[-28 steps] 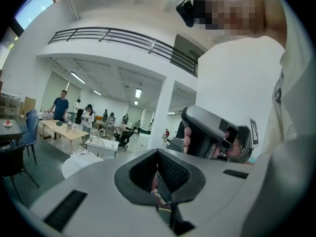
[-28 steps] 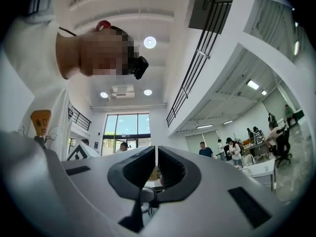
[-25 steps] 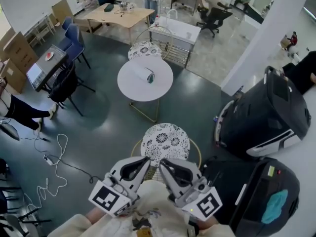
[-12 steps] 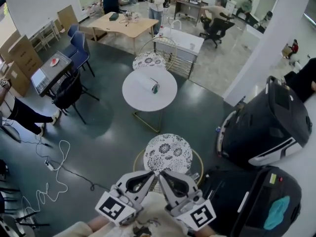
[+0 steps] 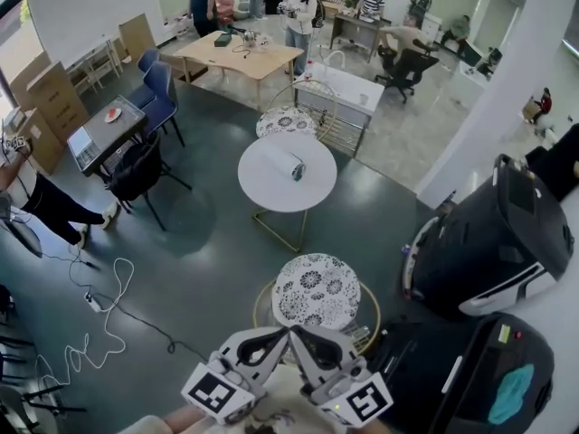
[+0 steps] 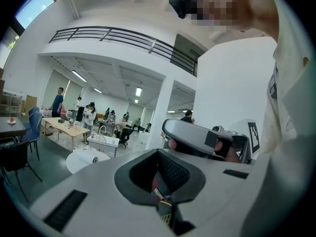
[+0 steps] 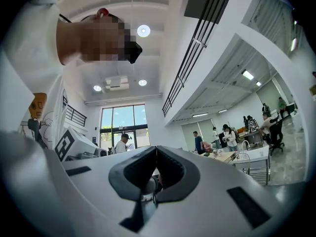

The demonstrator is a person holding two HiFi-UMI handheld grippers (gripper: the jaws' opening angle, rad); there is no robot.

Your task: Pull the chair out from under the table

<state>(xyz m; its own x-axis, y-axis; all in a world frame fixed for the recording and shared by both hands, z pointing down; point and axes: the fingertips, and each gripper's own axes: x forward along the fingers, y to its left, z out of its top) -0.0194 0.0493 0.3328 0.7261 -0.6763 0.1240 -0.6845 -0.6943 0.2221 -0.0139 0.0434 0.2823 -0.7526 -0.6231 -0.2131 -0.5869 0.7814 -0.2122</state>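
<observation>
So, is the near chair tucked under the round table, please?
Out: the chair stands apart from the table, with a visible gap between them.

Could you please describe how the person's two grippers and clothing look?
The left gripper and the right gripper are smooth white plastic shells that taper to a point. Black ribbed pads line a dark hollow. Each carries a cube with black-and-white square markers. The person wears a cream top.

The chair [image 5: 317,289] frame is metal, the table [image 5: 267,186] smooth.
</observation>
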